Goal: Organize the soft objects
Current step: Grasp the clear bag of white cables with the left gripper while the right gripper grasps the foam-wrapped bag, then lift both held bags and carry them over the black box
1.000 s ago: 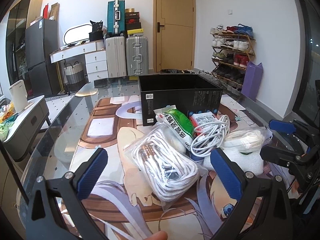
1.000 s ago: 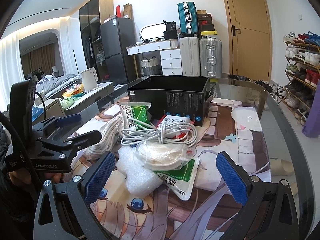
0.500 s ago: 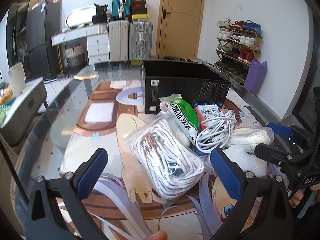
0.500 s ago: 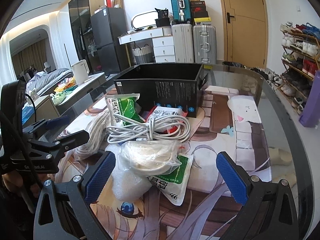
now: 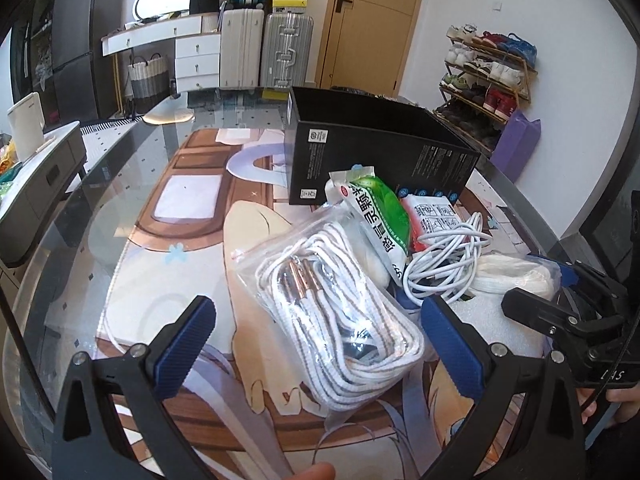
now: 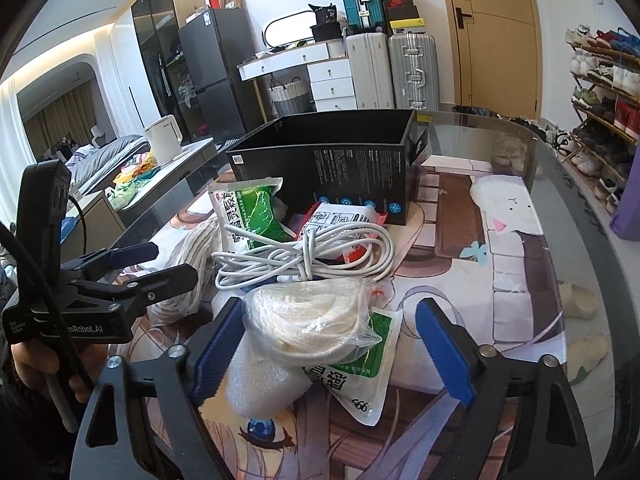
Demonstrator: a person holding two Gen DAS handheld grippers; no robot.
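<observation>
Only the right wrist view shows the bottom green packet [image 6: 362, 376].

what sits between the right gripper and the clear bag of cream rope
Nothing visible. The right gripper, jaws just narrowed, already straddles the clear bag of cream rope, which lies on white foam wrap; its pads don't visibly press it.

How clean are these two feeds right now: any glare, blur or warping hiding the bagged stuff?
Left wrist view: sharp; window glare on the glass table and small highlights on the bag of white cord, whose contents stay readable. Right wrist view: sharp too; the bag of pale rope is evenly lit, with bright ceiling light far left. Both views: fisheye bends the edges and blacks out the corners.
</observation>
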